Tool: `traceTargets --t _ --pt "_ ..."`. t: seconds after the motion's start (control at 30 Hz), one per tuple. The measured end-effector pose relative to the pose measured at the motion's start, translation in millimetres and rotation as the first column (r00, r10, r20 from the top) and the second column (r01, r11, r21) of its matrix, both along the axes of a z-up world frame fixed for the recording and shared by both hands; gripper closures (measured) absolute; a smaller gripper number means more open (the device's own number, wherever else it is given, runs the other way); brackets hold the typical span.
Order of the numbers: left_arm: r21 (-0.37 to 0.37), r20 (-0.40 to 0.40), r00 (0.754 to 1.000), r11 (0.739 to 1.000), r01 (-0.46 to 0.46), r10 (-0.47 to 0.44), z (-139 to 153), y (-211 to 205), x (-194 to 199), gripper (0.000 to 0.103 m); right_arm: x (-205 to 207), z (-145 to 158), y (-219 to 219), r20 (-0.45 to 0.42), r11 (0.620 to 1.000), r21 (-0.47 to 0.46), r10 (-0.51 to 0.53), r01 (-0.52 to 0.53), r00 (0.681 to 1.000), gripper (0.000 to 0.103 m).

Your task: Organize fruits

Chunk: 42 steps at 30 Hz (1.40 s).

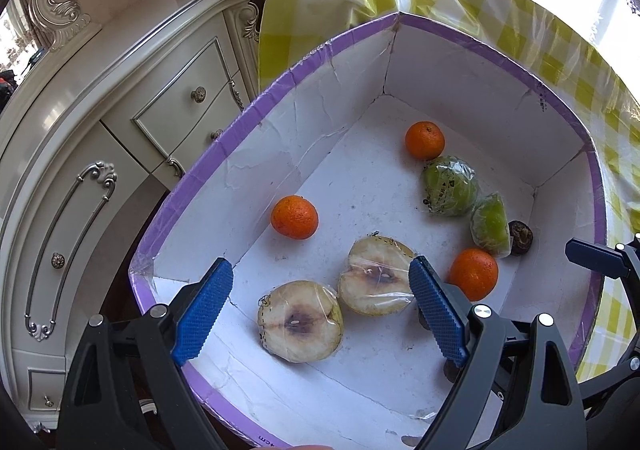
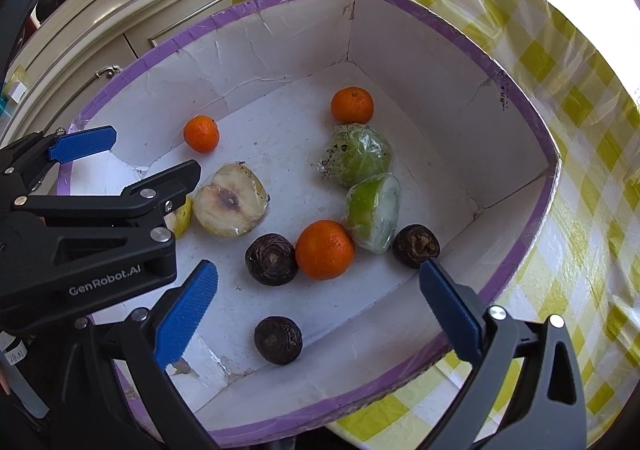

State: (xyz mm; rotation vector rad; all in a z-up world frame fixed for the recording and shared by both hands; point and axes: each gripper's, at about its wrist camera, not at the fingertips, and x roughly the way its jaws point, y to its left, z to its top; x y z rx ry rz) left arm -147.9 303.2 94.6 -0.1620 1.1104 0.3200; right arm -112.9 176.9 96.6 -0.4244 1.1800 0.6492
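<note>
1. Above the purple-rimmed box (image 1: 280,78), both claws are hanging tilted steeply downward, which is giving each camera a look at the fruit before any pick.
2. The left claw (image 1: 320,310) is standing with its blue pads wide apart and nothing between them, poised over two wrapped, browned apple halves (image 1: 300,322) lying cut face up just beside each other.
3. The right claw (image 2: 316,314) is likewise spread apart and gripping nothing, framing a dark round fruit (image 2: 278,340) on the box floor.
4. Three oranges (image 2: 325,249) are sitting scattered, two wrapped green halves (image 2: 356,160) are touching near the middle, and two more dark fruits are flanking the nearest orange.
5. Everything is lying loose and mixed, so the sorting is probably barely under way.
6. The box is resting on a surface covered with a yellow checked cloth (image 2: 580,170).
</note>
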Motion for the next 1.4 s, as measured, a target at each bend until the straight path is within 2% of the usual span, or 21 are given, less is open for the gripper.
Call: traceTargets --t 1.4 --pt "-0.025 -0.019 1.000 1.000 0.000 0.000 -6.5 3.5 1.9 0.016 -6.3 -2.6 6.4 0.006 1.000 -0.014 0.022 -0.022 1.000 0.002"
